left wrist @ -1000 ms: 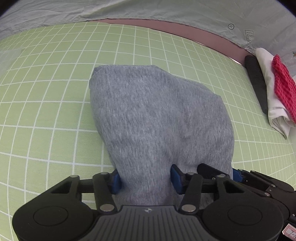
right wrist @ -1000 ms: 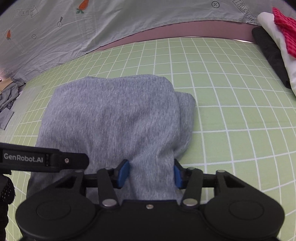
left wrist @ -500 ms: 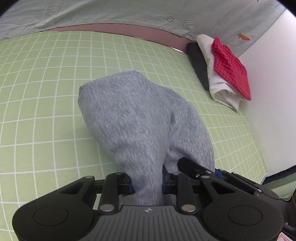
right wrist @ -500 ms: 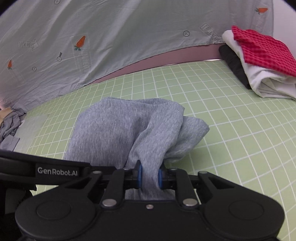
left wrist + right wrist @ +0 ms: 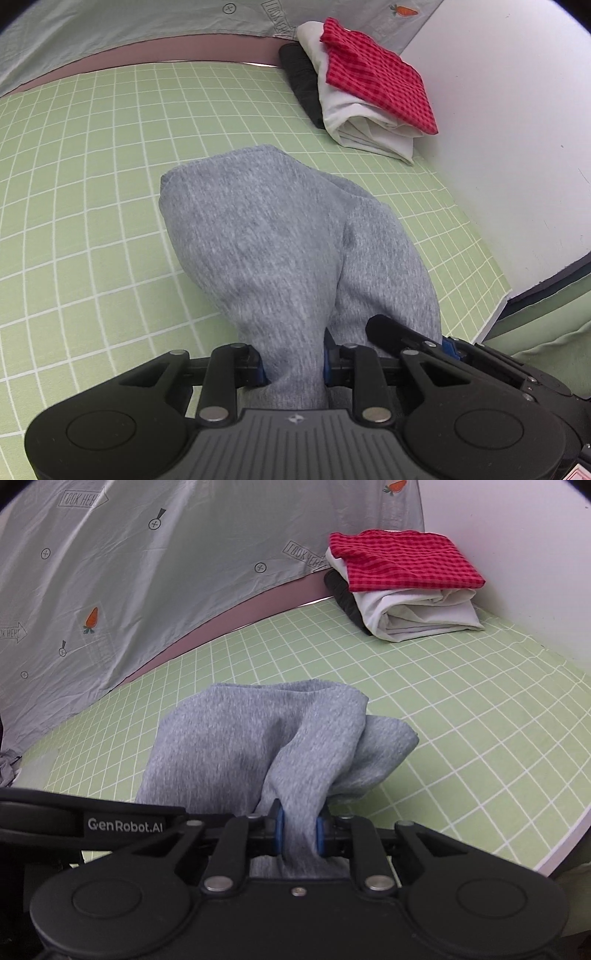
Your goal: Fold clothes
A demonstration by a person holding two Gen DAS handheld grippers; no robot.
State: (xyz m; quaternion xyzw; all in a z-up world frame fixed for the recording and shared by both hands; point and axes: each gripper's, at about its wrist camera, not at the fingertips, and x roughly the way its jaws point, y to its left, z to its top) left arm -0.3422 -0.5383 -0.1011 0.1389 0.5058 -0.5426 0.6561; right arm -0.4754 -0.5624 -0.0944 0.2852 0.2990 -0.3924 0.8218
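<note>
Green gridded mat (image 5: 92, 192), grey garment (image 5: 266, 229), folded clothes stack (image 5: 406, 590) at corner

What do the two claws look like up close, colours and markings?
Both are matte black plastic. The left claw has blue pads on black linkage fingers, silver pivot pins, two round discs and a grey ribbed centre panel with a small logo. The right claw has the same blue pads, silver pins and discs, with a plain black centre. White "GenRobot.AI" lettering shows on a black bar at its left.
</note>
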